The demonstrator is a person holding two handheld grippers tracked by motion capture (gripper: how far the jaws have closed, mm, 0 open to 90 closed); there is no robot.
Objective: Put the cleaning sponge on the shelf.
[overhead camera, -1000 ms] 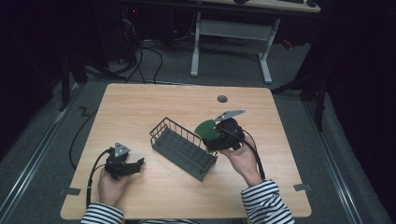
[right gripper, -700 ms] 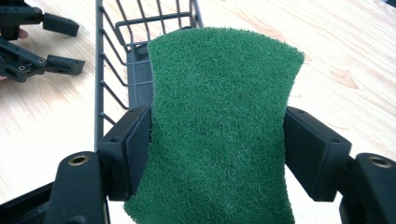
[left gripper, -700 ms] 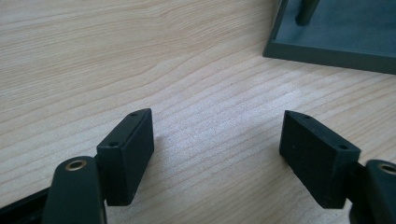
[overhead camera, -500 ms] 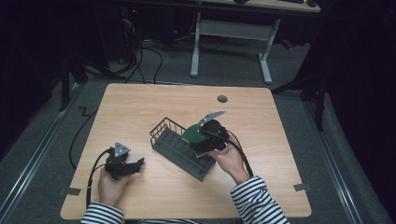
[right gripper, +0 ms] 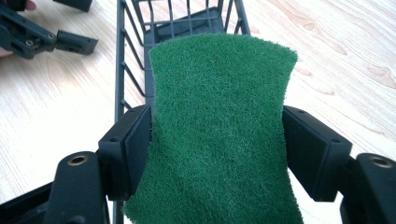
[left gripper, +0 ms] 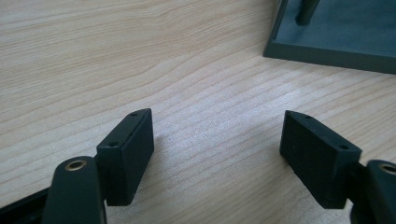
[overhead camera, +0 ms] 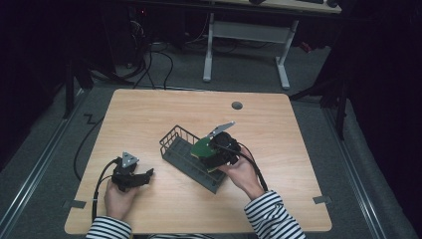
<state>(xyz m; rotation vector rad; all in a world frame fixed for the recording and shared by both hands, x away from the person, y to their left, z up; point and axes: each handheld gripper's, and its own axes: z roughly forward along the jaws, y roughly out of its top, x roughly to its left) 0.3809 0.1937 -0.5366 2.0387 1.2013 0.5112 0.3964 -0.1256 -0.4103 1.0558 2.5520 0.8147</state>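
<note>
My right tool (overhead camera: 213, 154) has its jaws clamped on the two long edges of a green scouring pad (right gripper: 219, 135), pinching it in at the waist, with the pad standing between the pads and its free end leaning out over the dark wire basket (overhead camera: 185, 149). Compared with a second ago, this hand has come in from the right edge of the basket to sit over its near half, so the pad now hangs above the basket's inside rather than beside it. My left tool (overhead camera: 133, 175) has kept its place low on the left, jaws wide apart and holding nothing, resting on the wooden surface (overhead camera: 149, 114) just short of the basket's corner. The basket lies at a slant near the middle. Bare wood spreads wide on the far side and to the right, and the surface's near edge runs close under both my sleeves.
</note>
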